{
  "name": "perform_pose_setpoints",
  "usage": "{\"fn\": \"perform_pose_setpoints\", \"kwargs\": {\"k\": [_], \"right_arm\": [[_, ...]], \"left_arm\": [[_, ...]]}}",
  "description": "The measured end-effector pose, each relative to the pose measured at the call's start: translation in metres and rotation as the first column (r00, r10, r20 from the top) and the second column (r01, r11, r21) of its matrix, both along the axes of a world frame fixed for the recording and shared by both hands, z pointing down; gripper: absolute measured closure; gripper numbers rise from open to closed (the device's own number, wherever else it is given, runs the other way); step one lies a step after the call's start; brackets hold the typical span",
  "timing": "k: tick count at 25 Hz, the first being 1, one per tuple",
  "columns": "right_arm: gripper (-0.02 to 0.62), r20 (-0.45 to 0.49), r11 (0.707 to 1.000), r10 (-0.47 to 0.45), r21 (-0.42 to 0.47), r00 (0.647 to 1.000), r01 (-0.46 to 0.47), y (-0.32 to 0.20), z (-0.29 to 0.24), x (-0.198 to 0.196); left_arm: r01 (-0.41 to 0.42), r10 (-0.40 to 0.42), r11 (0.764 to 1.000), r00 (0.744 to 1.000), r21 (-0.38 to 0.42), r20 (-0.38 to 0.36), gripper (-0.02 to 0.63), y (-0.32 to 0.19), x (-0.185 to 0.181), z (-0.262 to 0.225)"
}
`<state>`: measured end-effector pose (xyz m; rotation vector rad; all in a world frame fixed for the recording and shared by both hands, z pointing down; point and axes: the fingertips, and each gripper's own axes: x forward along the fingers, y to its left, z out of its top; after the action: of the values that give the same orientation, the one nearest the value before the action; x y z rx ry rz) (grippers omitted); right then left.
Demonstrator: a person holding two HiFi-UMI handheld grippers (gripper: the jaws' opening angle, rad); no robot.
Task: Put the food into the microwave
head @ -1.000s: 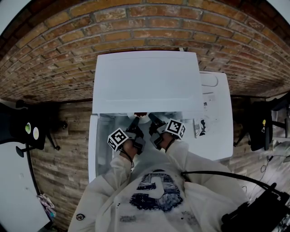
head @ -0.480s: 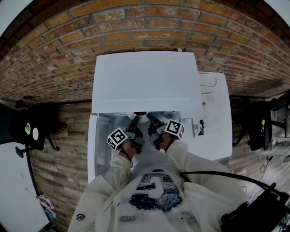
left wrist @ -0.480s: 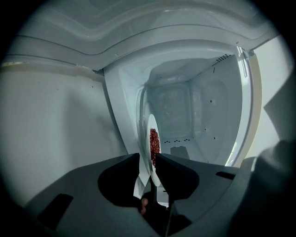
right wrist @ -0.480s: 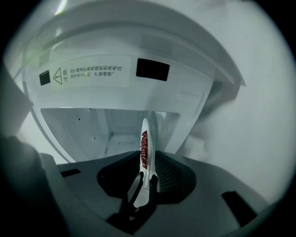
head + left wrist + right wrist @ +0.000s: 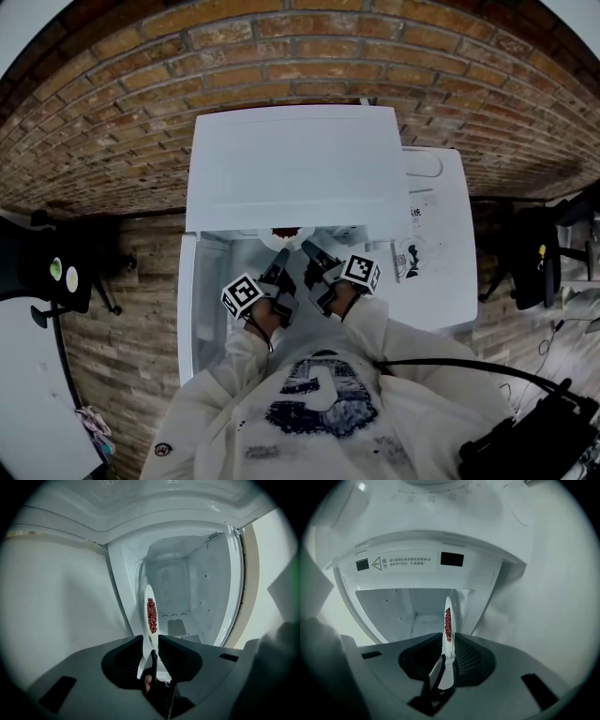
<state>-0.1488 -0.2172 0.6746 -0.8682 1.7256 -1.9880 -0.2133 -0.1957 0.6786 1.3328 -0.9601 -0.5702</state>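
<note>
- I am looking down on a brick wall (image 5: 300, 47) that is filling the top of the head view, with the white microwave (image 5: 295, 169) sitting against it
- The microwave's door (image 5: 187, 309) is hanging open at the left, and in both gripper views the white cavity (image 5: 180, 583) is gaping straight ahead of the tools
- My white sleeves (image 5: 375, 328) are reaching forward side by side toward that opening
- The left gripper (image 5: 278, 262) is coming at the opening from the left; its jaws have just been opening and are now standing apart, released, with the near rim of the plate (image 5: 148, 592) running between them and the pads not pressing on it
- The right gripper (image 5: 311, 251) is sitting just beside the left one, and in its own view its jaws are clamping the plate's rim between the ribbed pads (image 5: 461, 653)
- The plate is lying at the mouth of the cavity, its far part passing under the microwave's top edge in the head view; whether it is resting on the cavity floor I cannot tell
- The food (image 5: 151, 615), a small red heap, is sitting in the middle of the plate
</note>
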Motion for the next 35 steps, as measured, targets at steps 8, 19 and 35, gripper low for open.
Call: {"fn": "perform_pose_setpoints", "kwargs": {"k": [8,19,35], "right_arm": [[0.565,-0.029,0.999,-0.037,-0.025,0.999,0.037,0.014,0.005,-0.002],[0.58,-0.021,0.998,-0.061,-0.006,0.998,0.061,0.007,0.005,-0.01],[0.58,0.007,0.999,-0.029,-0.013,1.0,0.029,-0.017,0.008,-0.021]], "left_arm": [[-0.02,0.02,1.0,1.0,-0.005,-0.012,0.563,0.004,0.01,-0.001],[-0.005,0.005,1.0,1.0,0.002,-0.017,0.578,-0.002,0.007,0.0],[0.007,-0.007,1.0,1.0,-0.006,-0.006,0.578,-0.028,-0.005,0.004]]}}
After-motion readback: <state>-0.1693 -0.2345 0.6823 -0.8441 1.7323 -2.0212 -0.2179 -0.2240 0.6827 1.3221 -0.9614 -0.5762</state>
